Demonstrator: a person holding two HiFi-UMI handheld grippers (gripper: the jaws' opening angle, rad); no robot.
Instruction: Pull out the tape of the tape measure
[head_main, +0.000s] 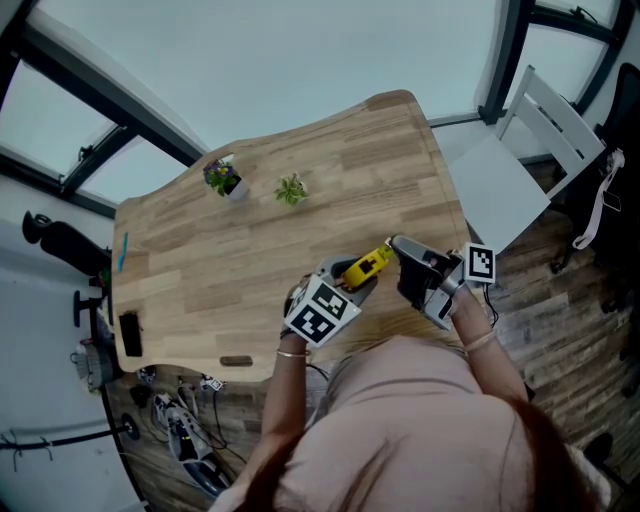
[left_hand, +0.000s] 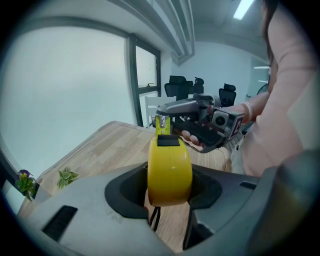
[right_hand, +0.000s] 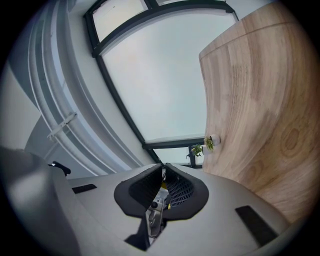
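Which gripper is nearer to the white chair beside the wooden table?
Right. The right gripper, shut on the metal tape hook, lies toward the white chair; the left gripper, holding the yellow tape measure, sits farther away.

Your left gripper (left_hand: 170, 195) has a matt grey plastic shell, and its black pads (left_hand: 127, 192) look dull and rubbery against the tape measure (left_hand: 170, 170), whose yellow plastic case is smooth and glossy enough to catch the light. The black thumb lock (left_hand: 168, 141) on it is matt plastic. On your right gripper (right_hand: 162, 192) the ribbed pads (right_hand: 182, 192) carry a fine grid texture, and the end hook (right_hand: 156, 212) is bare, dully shining metal. The table (head_main: 250, 250) is pale wood with visible grain and a satin finish.
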